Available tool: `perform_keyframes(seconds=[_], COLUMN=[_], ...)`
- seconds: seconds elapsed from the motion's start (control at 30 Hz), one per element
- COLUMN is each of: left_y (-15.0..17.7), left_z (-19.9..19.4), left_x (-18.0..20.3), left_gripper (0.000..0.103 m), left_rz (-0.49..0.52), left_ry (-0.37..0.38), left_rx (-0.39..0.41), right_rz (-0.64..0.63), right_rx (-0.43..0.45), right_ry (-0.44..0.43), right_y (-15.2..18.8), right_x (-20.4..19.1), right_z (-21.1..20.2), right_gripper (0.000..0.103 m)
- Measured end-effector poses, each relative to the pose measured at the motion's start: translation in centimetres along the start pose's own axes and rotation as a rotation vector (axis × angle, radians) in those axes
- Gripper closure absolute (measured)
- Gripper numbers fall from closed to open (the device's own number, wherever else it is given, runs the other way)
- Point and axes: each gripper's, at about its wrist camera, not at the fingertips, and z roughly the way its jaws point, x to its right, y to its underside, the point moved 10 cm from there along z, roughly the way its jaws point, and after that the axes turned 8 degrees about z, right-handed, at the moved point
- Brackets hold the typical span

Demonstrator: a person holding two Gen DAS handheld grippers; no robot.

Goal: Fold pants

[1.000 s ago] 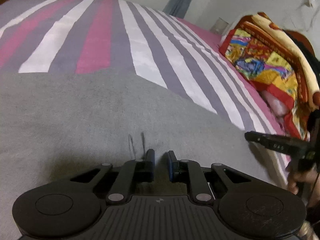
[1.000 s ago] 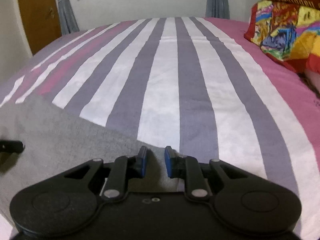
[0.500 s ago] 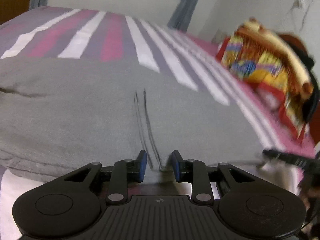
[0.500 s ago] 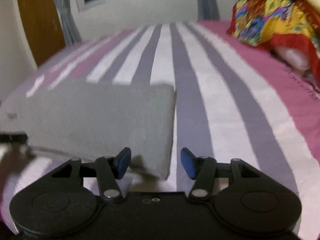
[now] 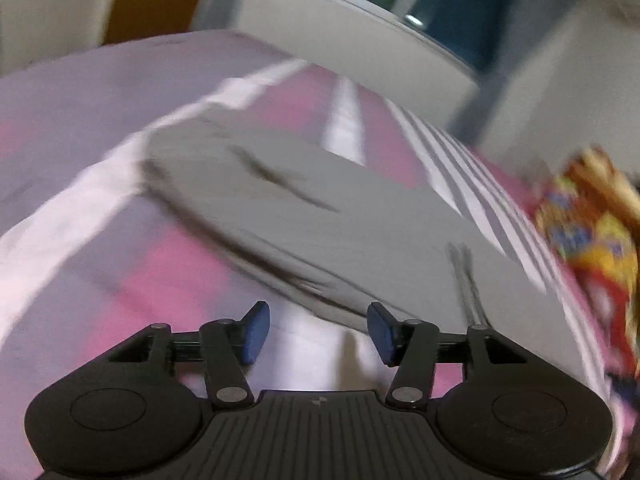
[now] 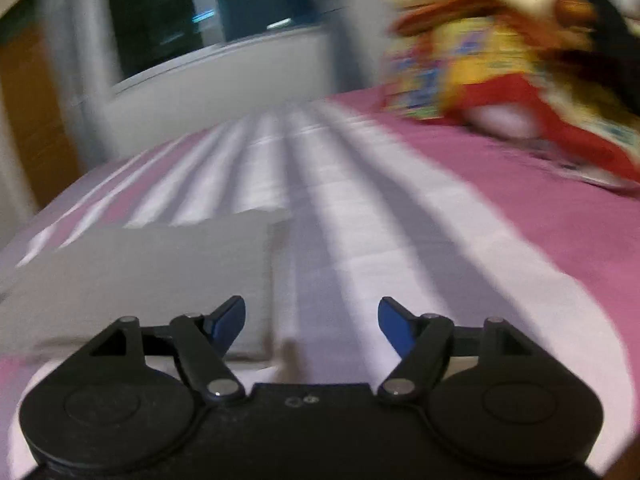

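Grey pants (image 5: 340,208) lie folded flat on the striped bed, blurred by motion. In the left wrist view their near edge runs just beyond my left gripper (image 5: 318,330), whose jaws are opening with nothing between them. In the right wrist view the pants (image 6: 140,272) fill the lower left as a flat grey rectangle. Its right corner lies just ahead of the left blue pad of my right gripper (image 6: 312,322). That gripper's jaws are opening too, over the sheet, and grip nothing.
The bed sheet (image 6: 360,240) has pink, white and grey stripes. A pile of colourful bedding (image 6: 500,80) lies at the right side of the bed. A wall with a dark window (image 6: 180,20) and a wooden door (image 5: 152,0) stand beyond the bed.
Both grippers let go of the grey cloth and their jaws spread apart. Both pulled back from the pants, and the left one swung leftward, so the folded pants now lie ahead of it.
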Motion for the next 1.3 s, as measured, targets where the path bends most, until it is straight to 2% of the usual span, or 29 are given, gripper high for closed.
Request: perform_keyframes(seconds=[0.03, 0.07, 0.1, 0.13, 0.2, 0.3, 0.43, 0.6, 0.63, 0.67, 0.7, 0.73, 0.77, 0.8, 0.83, 0.87, 0.9, 1.0, 1.07, 1.1, 1.17, 1.3], left_y=[-0.4, -0.7, -1.1, -1.2, -1.3, -2.1, -4.0, -5.8, -5.8, -5.8, -6.1, -6.4, -6.6, -6.2, -5.0, -3.9, -4.1, -5.0, -5.7, -6.1, -7.2, -10.1], left_z=[0.2, 0.5, 1.1, 1.6, 3.2, 5.6, 9.1, 11.8, 11.9, 11.7, 10.9, 9.3, 8.3, 8.4, 9.6, 10.9, 11.0, 11.3, 11.2, 11.1, 11.2, 9.4], left_x=[-1.6, -3.2, -5.0, -6.4, -8.9, -10.6, -11.0, -10.3, -10.3, -11.0, -11.5, -11.5, -10.9, -10.7, -11.4, -12.3, -12.4, -11.3, -10.9, -10.5, -9.7, -7.2], left_gripper=[0.044, 0.035, 0.025, 0.022, 0.021, 0.021, 0.021, 0.023, 0.033, 0.072, 0.073, 0.073, 0.072, 0.072, 0.072, 0.072, 0.072, 0.071, 0.071, 0.071, 0.071, 0.071], left_rz=[-0.055, -0.123, -0.218, -0.295, -0.433, -0.495, -0.473, -0.438, -0.428, -0.464, -0.548, -0.544, -0.469, -0.423, -0.447, -0.501, -0.514, -0.416, -0.405, -0.394, -0.361, -0.293], left_ry=[0.002, 0.008, 0.030, 0.060, 0.120, 0.192, 0.247, 0.233, 0.227, 0.215, 0.277, 0.311, 0.289, 0.245, 0.203, 0.191, 0.200, 0.132, 0.123, 0.120, 0.112, 0.120], left_rx=[0.015, 0.024, 0.040, 0.056, 0.073, 0.097, 0.118, 0.139, 0.138, 0.135, 0.174, 0.231, 0.264, 0.255, 0.189, 0.140, 0.148, 0.117, 0.106, 0.104, 0.104, 0.140], right_rz=[0.030, 0.051, 0.067, 0.072, 0.048, -0.006, -0.054, -0.090, -0.095, -0.101, -0.107, -0.114, -0.120, -0.127, -0.131, -0.130, -0.122, -0.115, -0.123, -0.144, -0.188, -0.192], right_rx=[0.029, 0.042, 0.038, 0.029, 0.026, 0.026, 0.022, 0.020, 0.018, 0.015, 0.014, 0.012, 0.009, 0.004, 0.004, -0.002, -0.013, -0.070, -0.158, -0.193, -0.192, -0.193], right_ry=[0.028, 0.049, 0.057, 0.053, 0.041, 0.025, 0.025, 0.042, 0.041, 0.042, 0.042, 0.041, 0.040, 0.040, 0.039, 0.038, 0.039, 0.100, 0.141, 0.155, 0.173, 0.171], right_y=[-0.5, -0.5, -0.5, -0.5, -0.5, -0.2, 0.0, 0.3, 0.3, 0.4, 0.5, 0.6, 0.7, 0.8, 0.8, 0.8, 0.9, 1.5, 2.7, 3.2, 3.5, 3.5], right_x=[0.9, 1.7, 2.3, 2.7, 2.3, 1.3, -0.1, -0.7, -0.8, -0.9, -1.0, -1.1, -1.2, -1.3, -1.3, -1.3, -1.1, -0.3, 0.4, 0.4, 0.1, 0.0], right_z=[-0.2, -0.3, -0.1, 0.2, 0.3, 0.5, 0.3, 0.5, 0.7, 0.8, 0.8, 0.8, 0.8, 0.8, 0.9, 1.0, 1.4, 2.6, 4.0, 4.5, 4.8, 4.7], right_gripper=[0.018, 0.014, 0.014, 0.014, 0.014, 0.014, 0.014, 0.014, 0.014, 0.014, 0.014, 0.014, 0.014, 0.014, 0.014, 0.014, 0.014, 0.012, 0.000, 0.000, 0.000, 0.000])
